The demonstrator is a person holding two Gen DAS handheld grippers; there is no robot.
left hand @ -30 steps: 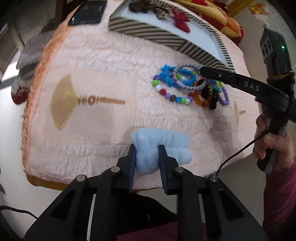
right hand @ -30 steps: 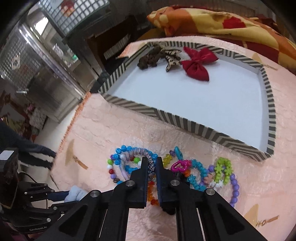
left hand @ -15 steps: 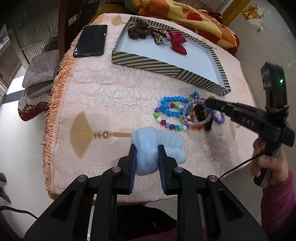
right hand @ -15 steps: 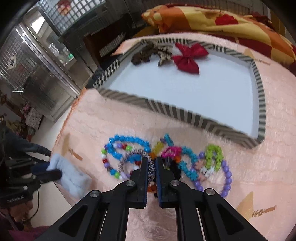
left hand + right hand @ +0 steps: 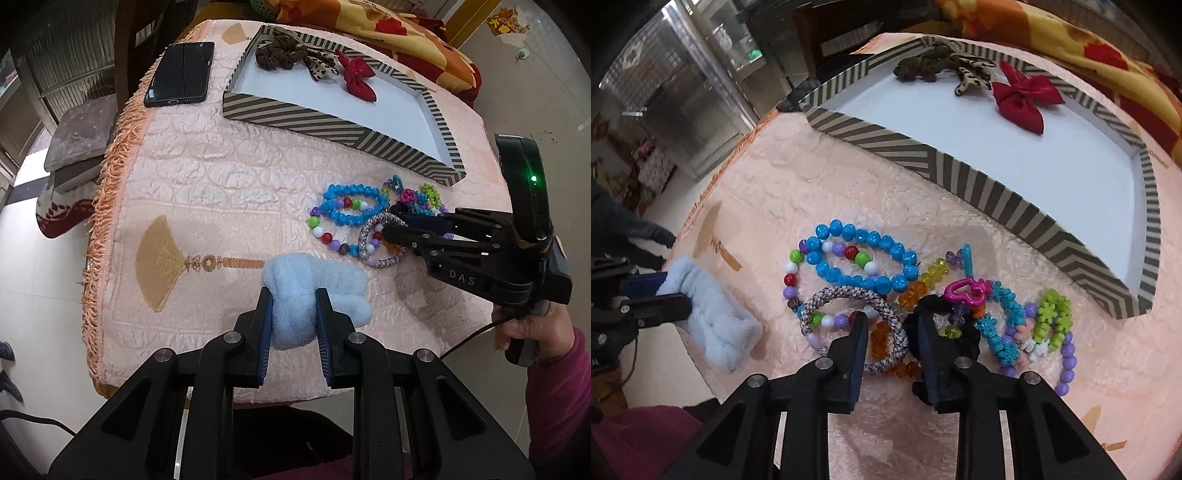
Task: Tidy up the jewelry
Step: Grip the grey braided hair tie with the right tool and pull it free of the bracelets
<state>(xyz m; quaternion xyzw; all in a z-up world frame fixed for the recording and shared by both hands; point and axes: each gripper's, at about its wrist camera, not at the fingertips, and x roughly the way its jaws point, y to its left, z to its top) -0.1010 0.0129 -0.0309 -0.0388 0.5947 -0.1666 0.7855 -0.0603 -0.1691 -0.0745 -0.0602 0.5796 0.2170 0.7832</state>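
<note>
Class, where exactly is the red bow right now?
The red bow lies inside the striped tray at the table's far side, just right of the leopard-print bow.

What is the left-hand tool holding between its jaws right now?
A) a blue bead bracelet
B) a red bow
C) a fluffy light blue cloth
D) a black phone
C: in the left wrist view the left gripper has its jaws closed on the fluffy light blue cloth, while the bead bracelets lie on the table.

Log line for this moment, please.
left gripper: shut on blue fluffy scrunchie | right gripper: open over braided bracelet | striped tray: three hair pieces
</note>
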